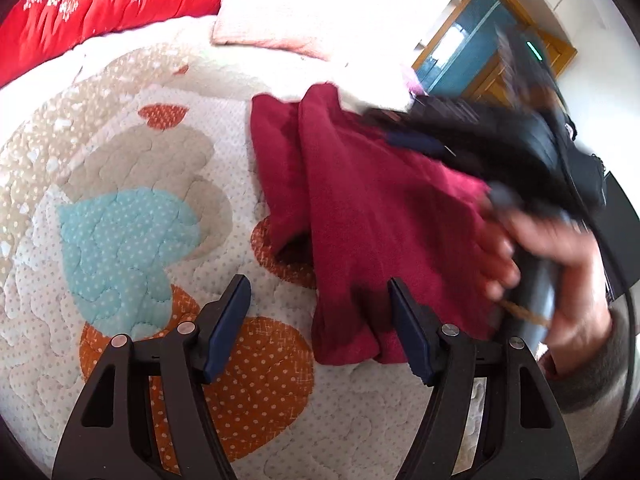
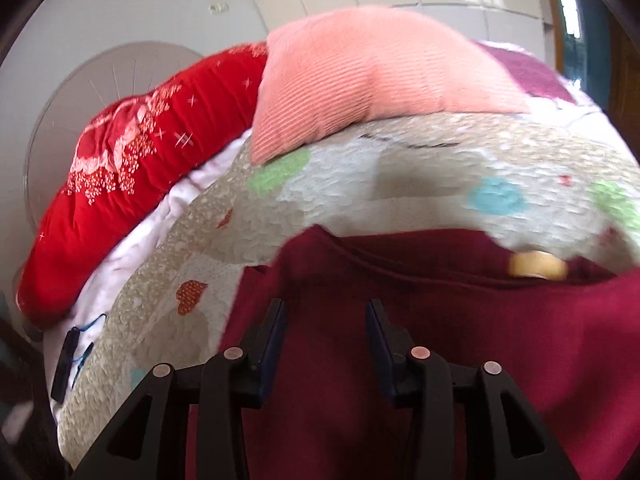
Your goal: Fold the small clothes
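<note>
A small dark red garment [image 1: 360, 216] lies on the quilted bedspread [image 1: 120, 200], partly folded lengthwise into a long strip. My left gripper [image 1: 320, 320] is open and empty just above the quilt, at the garment's near left edge. The other gripper [image 1: 480, 152], blurred, hovers over the garment's right side, held in a hand [image 1: 560, 272]. In the right wrist view the garment [image 2: 440, 340] fills the lower frame. My right gripper [image 2: 326, 332] is open just over the cloth, holding nothing. A tan label or button [image 2: 538, 266] shows near the garment's far edge.
A pink ribbed pillow [image 2: 368, 76] and a red embroidered quilt [image 2: 132, 160] lie at the head of the bed. A black device on a cord [image 2: 66, 356] lies at the left bed edge. A wooden door frame [image 1: 480, 40] stands beyond the bed.
</note>
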Action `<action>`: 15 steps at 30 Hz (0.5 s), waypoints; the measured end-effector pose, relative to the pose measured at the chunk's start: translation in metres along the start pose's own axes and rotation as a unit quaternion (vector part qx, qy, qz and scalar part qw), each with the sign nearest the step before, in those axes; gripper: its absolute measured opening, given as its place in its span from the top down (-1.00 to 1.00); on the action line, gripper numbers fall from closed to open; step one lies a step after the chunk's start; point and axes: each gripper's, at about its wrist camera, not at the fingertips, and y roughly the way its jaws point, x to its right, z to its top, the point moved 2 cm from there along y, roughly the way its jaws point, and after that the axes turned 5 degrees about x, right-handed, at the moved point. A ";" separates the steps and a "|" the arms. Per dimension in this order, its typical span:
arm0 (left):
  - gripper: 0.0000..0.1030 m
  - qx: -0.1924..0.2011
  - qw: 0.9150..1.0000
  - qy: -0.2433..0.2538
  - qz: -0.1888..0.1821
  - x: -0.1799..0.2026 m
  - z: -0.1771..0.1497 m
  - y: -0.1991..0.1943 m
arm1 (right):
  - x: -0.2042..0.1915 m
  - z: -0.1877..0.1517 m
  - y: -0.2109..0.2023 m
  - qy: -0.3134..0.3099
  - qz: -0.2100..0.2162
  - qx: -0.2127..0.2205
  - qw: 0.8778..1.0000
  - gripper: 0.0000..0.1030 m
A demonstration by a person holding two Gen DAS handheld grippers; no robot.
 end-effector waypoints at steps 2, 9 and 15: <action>-0.36 0.024 1.000 0.007 -0.003 0.003 0.003 -0.009 | 0.026 -0.007 -0.027 0.004 -0.027 0.016 0.999 0.19; -0.36 0.067 0.997 0.011 -0.022 0.007 0.007 -0.021 | 0.146 -0.016 -0.094 0.059 -0.170 0.054 0.982 -0.03; -0.36 0.043 0.999 0.005 0.000 0.006 0.006 -0.006 | 0.190 -0.043 -0.093 0.116 -0.160 0.063 0.978 0.08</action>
